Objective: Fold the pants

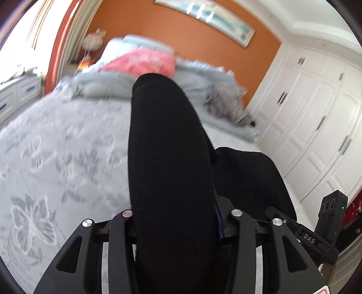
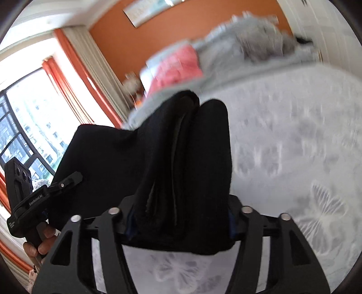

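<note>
Pants: black knit fabric pants (image 1: 167, 158) bunched above the grey floral bedspread (image 1: 56, 147) — draped through both grippers
Left gripper (image 1: 174, 226): fabric fills the jaws; pinch or slack — cannot tell
Right gripper (image 2: 181, 221): folded layers between jaws, grip unclear

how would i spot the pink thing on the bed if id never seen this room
Start at the orange wall with the long framed picture. Below it, at the head of the bed, lies a heap of pale grey bedding. The pink blanket sits in that heap, the only bright colour among the greys.
</note>
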A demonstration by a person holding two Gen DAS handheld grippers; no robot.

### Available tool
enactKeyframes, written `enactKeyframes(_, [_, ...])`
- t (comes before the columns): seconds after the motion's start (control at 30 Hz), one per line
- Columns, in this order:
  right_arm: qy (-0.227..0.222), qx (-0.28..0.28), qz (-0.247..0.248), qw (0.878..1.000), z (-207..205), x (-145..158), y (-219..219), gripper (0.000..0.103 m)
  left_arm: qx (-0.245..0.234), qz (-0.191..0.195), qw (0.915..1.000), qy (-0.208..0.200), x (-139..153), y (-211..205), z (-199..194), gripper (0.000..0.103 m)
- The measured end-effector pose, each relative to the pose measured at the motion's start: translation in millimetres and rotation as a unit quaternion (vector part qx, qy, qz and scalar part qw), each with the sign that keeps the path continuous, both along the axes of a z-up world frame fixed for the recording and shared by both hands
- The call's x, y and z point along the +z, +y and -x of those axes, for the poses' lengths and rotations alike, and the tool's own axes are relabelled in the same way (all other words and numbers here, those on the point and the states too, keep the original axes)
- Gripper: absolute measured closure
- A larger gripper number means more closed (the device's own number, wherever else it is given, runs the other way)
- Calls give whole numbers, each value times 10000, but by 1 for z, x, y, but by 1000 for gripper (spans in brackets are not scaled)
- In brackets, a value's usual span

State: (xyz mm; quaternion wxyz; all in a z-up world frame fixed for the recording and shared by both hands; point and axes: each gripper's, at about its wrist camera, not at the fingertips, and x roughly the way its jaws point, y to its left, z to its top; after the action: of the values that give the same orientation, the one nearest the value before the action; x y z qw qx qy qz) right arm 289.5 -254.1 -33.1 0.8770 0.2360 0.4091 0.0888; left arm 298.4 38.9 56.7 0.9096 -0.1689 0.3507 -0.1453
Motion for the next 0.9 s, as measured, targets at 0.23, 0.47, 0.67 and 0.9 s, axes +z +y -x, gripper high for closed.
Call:
enactKeyframes(0.23, [-582, -139, -271, 9978, 39, -36, -45, 42, 409, 259, 9970, 604, -131, 50, 1, 37])
enactKeyframes(0.47, [-764, 85, 218, 9968, 41, -8, -15, 41, 350, -247, 9989, -173, -83, 33, 35, 37])
enactKeyframes(0.67, [-204, 45, 844, 9962, 7, -25, 11, 42, 516, -1117, 9924, 17, -86, -11, 8, 29])
enactKeyframes(0.9, [-718, -398, 1726, 9816, 81, 52, 6, 46, 312, -1313, 9907, -191, -52, -20, 50, 31])
